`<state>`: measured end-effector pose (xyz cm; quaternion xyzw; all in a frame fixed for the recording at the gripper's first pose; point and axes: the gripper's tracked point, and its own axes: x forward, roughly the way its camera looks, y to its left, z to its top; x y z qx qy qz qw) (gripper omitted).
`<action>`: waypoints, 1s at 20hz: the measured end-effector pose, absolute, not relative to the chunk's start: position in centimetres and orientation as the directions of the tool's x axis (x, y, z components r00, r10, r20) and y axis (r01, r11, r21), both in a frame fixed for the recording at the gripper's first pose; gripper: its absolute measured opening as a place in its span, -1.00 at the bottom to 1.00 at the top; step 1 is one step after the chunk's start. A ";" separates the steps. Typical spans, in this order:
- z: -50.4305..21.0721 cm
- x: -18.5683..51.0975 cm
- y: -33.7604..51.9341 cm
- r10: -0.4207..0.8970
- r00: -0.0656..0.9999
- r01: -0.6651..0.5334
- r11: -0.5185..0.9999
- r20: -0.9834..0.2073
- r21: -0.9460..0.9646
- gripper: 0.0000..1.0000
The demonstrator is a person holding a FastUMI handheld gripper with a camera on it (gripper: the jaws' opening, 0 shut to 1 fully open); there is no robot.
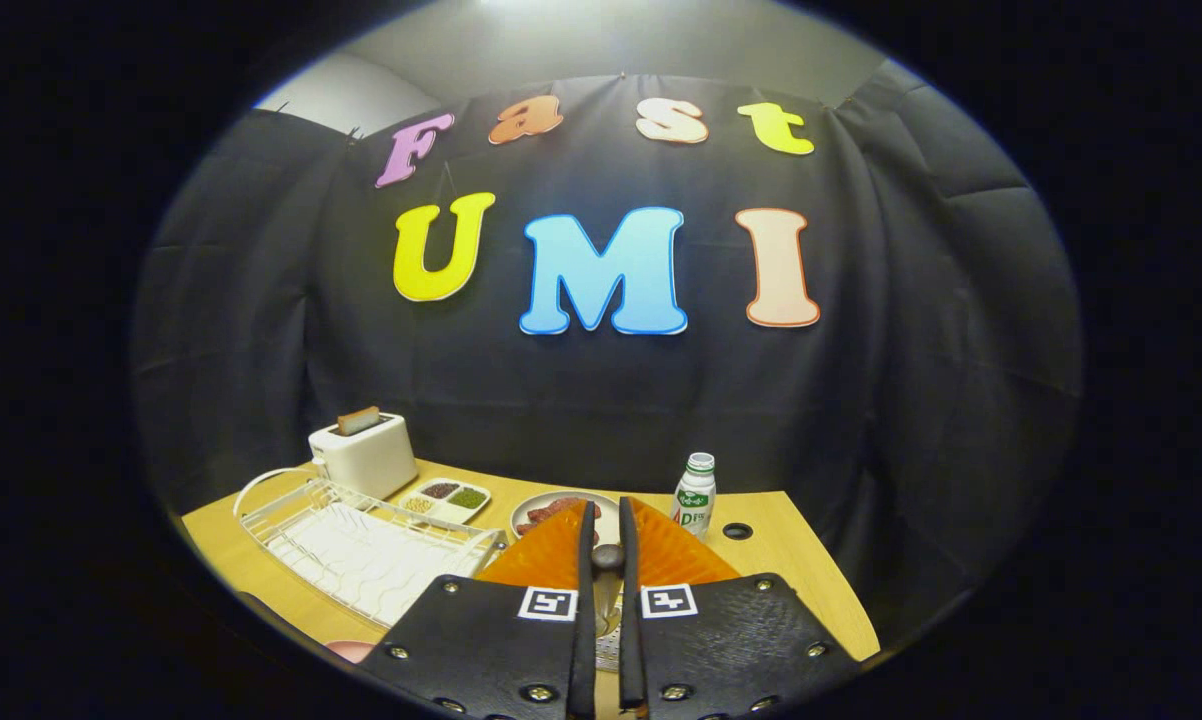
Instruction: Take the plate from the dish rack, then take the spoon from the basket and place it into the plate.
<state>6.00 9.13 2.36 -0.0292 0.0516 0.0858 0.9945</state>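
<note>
- Gripping a spoon (607, 580) between nearly closed black fingers (481, 640), the gripper (606, 560) hangs above the near part of the wooden table (811, 570).
- Both fingers press on the spoon's thin handle; its dark rounded end sticks up in the narrow gap just past the fingertips.
- Orange plate (551, 555) sits right behind the fingers, spreading out to the left and right of them, partly hidden by the finger pads.
- Cannot tell whether the orange plate lies flat on the table or is tilted; only its ribbed surface shows.
- White wire dish rack (361, 545) stands to the left of the gripper, on the table, with a curved handle at its far-left end.
- White toaster (363, 455) stands at the far-left corner of the table, beyond the rack, with a slice of toast (358, 420) poking out of the top.
- Small divided tray (446, 500) with dark and green fillings lies between the toaster and the plates, just right of the rack's far end.
- A pale plate with reddish food (551, 512) lies beyond the orange plate, towards the far edge.
- Small white bottle (695, 497) with a green cap stands upright just right of that far plate.
- A dark round hole (737, 531) sits in the tabletop, right of the bottle.
- Something pink (349, 650) shows at the near-left edge, below the rack; too little visible to tell what.
</note>
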 end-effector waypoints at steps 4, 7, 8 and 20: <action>3.5 2.7 9.7 0.184 0.979 -0.191 0.979 -0.091 -0.067 -0.82; 3.0 0.3 10.4 0.182 0.978 -0.191 0.978 -0.097 -0.086 -0.82; 3.0 -0.4 10.7 0.178 0.980 -0.186 0.979 -0.089 -0.087 -0.82; -2.1 -7.3 22.1 0.413 0.898 -0.434 0.889 -0.155 -0.146 -0.82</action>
